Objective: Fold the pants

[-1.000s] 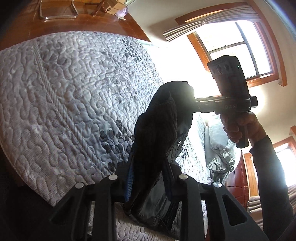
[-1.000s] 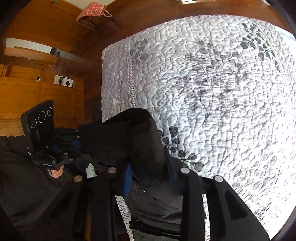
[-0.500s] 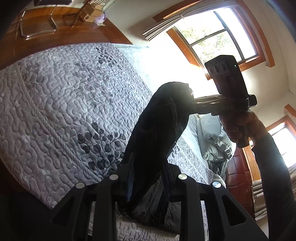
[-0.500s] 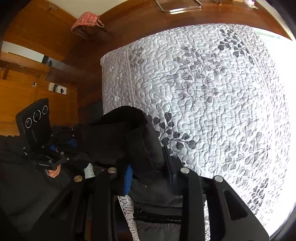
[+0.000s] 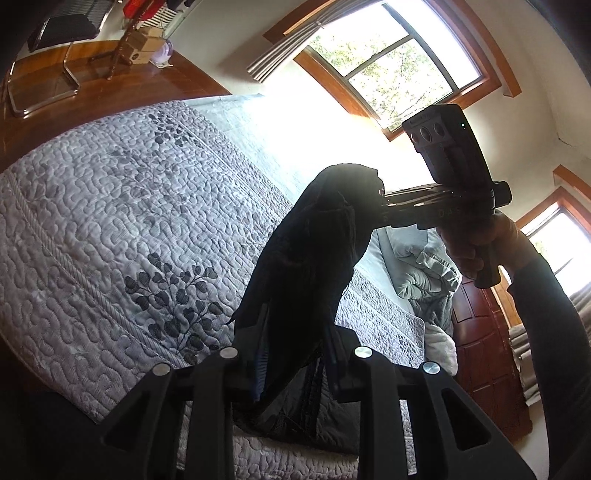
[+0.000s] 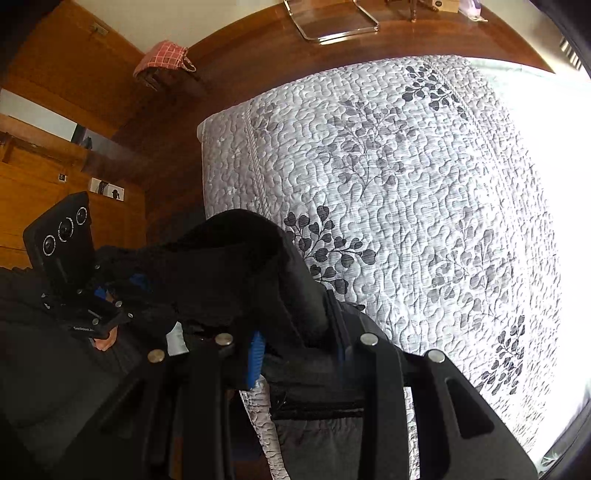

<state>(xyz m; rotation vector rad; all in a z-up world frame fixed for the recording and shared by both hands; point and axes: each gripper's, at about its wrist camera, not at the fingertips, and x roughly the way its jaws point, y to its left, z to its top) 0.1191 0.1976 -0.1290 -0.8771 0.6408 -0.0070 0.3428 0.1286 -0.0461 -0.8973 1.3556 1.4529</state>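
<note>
The black pants [image 5: 314,258] hang in the air above the quilted bed [image 5: 129,221], stretched between my two grippers. My left gripper [image 5: 295,347] is shut on one end of the pants. My right gripper [image 6: 295,332] is shut on the other end of the pants [image 6: 236,266]. In the left wrist view the right gripper [image 5: 384,206] shows at the upper right, clamped on the fabric. In the right wrist view the left gripper [image 6: 110,291] shows at the left. The rest of the pants droops below the fingers onto the bed edge.
The grey-white quilt [image 6: 406,184] covers the bed. Pillows and a crumpled blanket [image 5: 424,273] lie at the head end. A wooden floor, a metal chair base [image 6: 332,26] and a red checked bag [image 6: 166,59] stand beyond the foot. Windows [image 5: 399,70] are behind.
Both grippers have lifted and tilted up with the pants still held; more of the window and far floor shows. The hold on the fabric is unchanged.
</note>
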